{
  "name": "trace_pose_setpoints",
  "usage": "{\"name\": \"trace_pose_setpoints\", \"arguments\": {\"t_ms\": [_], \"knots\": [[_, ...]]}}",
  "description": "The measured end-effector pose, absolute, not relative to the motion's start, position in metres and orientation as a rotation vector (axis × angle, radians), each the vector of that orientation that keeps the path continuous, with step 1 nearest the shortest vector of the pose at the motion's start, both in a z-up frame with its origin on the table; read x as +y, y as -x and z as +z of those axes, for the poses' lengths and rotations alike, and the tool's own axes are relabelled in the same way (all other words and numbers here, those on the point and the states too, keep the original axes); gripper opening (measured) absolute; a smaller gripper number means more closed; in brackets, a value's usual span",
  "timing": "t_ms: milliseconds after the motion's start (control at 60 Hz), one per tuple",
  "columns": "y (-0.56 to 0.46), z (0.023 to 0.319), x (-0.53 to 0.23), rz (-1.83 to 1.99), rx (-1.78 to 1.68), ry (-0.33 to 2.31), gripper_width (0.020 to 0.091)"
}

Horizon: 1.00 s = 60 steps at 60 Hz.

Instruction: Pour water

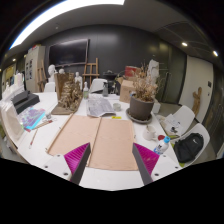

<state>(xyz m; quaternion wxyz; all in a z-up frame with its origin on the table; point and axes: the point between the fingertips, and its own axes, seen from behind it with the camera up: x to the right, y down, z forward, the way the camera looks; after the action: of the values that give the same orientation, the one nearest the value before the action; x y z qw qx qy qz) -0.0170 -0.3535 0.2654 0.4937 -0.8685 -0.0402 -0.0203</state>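
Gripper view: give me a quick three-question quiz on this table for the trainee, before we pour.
1. True or false: the gripper is shut on a bottle.
2. What lies on the table just ahead of the fingers? A) a brown board B) a frying pan C) a stack of plates
3. What stands in the dark pot beyond the board?

Key
1. False: the fingers are open, with nothing between them.
2. A, a brown board.
3. A dried-looking plant.
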Motion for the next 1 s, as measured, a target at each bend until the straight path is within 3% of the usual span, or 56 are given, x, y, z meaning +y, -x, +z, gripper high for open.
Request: {"name": "trace_pose_setpoints", "arguments": {"t_ms": [250,567,900,1000], "knots": [[-0.053,0.236,-0.353,-0.145,0.000,2.090,0.0854],[-0.186,0.157,-0.334,-0.230,0.117,2.027,0.0857],[-0.249,0.074,-0.243,-0.151,0.145,2.004,0.0854],[-0.251,0.059,-0.218,-0.130,0.103,1.987,0.0769]]}}
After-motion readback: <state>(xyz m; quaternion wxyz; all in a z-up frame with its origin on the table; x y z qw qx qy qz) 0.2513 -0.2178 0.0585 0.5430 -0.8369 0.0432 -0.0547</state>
